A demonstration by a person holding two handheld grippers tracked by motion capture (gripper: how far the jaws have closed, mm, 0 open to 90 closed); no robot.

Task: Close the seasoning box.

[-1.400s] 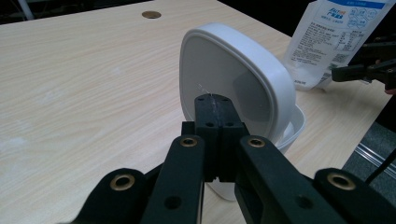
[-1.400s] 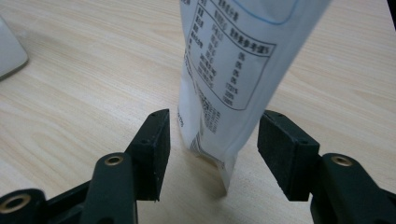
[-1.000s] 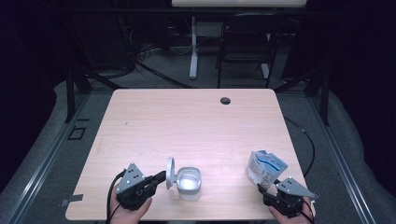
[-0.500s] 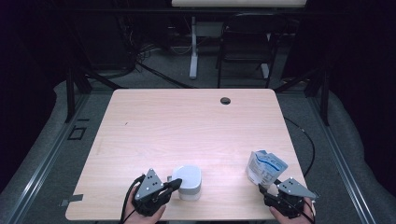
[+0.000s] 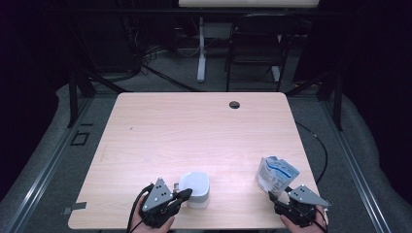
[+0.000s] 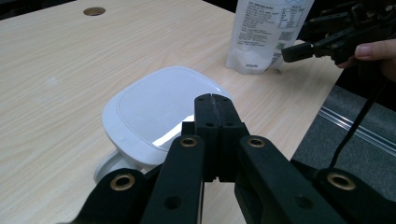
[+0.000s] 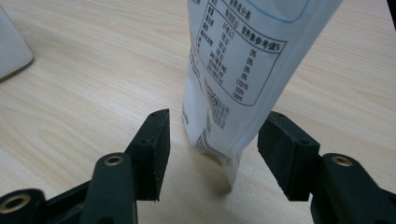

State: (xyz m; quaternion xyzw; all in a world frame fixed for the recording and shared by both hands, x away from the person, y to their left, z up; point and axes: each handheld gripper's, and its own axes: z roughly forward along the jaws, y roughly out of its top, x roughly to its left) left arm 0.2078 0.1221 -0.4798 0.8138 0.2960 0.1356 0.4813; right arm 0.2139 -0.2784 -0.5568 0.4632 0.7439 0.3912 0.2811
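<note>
A white lidded container (image 5: 195, 187) sits near the table's front edge, its lid (image 6: 159, 105) lying flat on top. My left gripper (image 5: 186, 195) is at its near left side. In the left gripper view the jaws (image 6: 212, 99) are pressed together over the lid's near edge, and I see nothing between them. A white printed pouch (image 5: 276, 174) stands upright at the front right. My right gripper (image 7: 212, 135) is open, one jaw on either side of the pouch's (image 7: 233, 84) base, without touching it.
A round cable hole (image 5: 234, 104) lies at the table's far edge. The wooden table (image 5: 194, 131) ends just right of the pouch. A chair (image 5: 255, 43) and desk legs stand on the floor beyond. A corner of the container (image 7: 11, 46) appears left of the right gripper.
One second ago the container was open and my left gripper held the lid upright beside it. Now the lid lies on the container. The right gripper and pouch have stayed put.
</note>
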